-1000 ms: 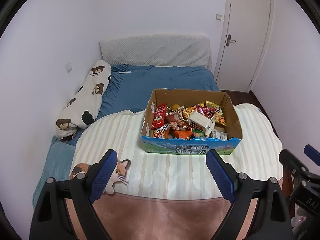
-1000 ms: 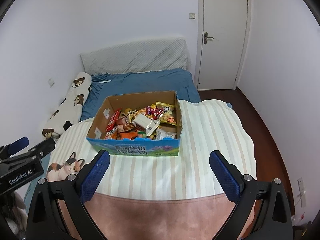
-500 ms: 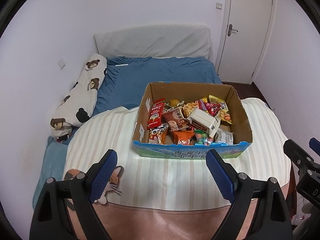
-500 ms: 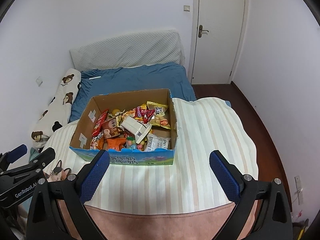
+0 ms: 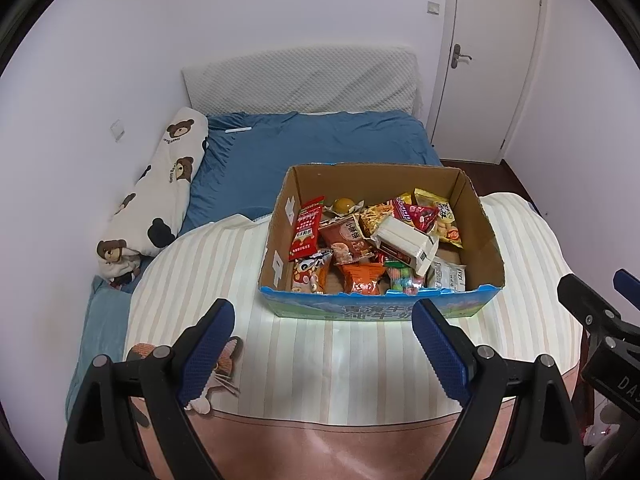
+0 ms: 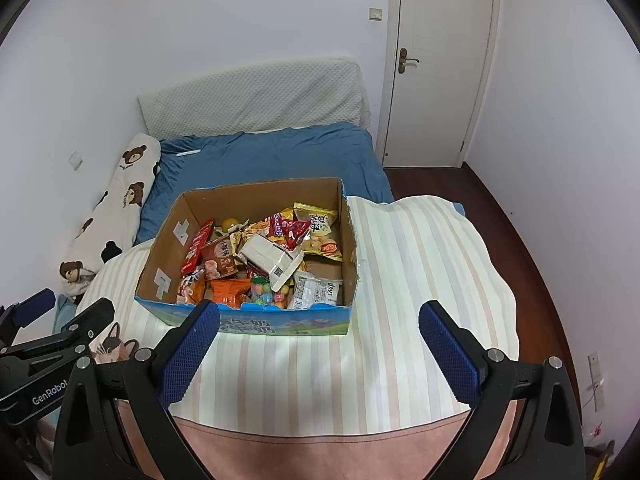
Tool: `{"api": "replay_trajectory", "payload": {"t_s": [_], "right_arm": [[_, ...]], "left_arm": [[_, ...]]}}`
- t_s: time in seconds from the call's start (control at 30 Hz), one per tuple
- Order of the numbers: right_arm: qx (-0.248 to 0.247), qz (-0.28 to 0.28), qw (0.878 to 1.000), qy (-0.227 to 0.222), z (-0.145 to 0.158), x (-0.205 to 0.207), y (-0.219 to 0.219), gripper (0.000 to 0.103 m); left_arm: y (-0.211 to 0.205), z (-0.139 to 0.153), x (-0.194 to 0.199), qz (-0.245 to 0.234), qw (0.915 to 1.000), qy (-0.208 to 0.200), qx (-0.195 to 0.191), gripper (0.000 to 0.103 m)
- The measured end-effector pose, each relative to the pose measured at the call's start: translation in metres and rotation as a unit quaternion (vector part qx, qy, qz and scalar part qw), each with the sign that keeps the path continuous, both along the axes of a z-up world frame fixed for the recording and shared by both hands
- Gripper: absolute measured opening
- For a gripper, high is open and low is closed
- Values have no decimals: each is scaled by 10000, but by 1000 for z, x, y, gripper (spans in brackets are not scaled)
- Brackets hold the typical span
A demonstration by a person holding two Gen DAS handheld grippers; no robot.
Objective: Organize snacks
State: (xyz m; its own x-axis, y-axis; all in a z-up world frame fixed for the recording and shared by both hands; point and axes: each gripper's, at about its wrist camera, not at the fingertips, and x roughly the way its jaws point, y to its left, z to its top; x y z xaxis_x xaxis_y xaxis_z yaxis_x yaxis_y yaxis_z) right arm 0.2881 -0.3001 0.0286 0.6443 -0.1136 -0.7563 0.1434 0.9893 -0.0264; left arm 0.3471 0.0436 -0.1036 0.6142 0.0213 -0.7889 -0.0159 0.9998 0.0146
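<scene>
An open cardboard box with a blue printed front stands on a striped blanket. It holds several snack packets: a red packet at the left, an orange packet, a white carton on top, yellow packets at the far right. My left gripper is open and empty, just in front of the box. My right gripper is open and empty, in front of the box's right half.
The striped blanket covers a bed with a blue sheet. A bear-print pillow lies along the left wall. A white padded headboard leans at the back. A closed door and dark floor are at the right.
Both grippers have moved forward toward the box, which now looks larger and closer. Both stay open and empty.
</scene>
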Motion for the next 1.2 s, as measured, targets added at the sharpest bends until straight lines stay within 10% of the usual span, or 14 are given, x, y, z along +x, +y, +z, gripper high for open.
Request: {"api": "replay_trajectory", "payload": {"t_s": [1.2], "right_arm": [[51,-91,9999,-103,9,-15,-3,102]], "left_arm": [[-3,17,-9,-161,9998,-119,-53,91]]}}
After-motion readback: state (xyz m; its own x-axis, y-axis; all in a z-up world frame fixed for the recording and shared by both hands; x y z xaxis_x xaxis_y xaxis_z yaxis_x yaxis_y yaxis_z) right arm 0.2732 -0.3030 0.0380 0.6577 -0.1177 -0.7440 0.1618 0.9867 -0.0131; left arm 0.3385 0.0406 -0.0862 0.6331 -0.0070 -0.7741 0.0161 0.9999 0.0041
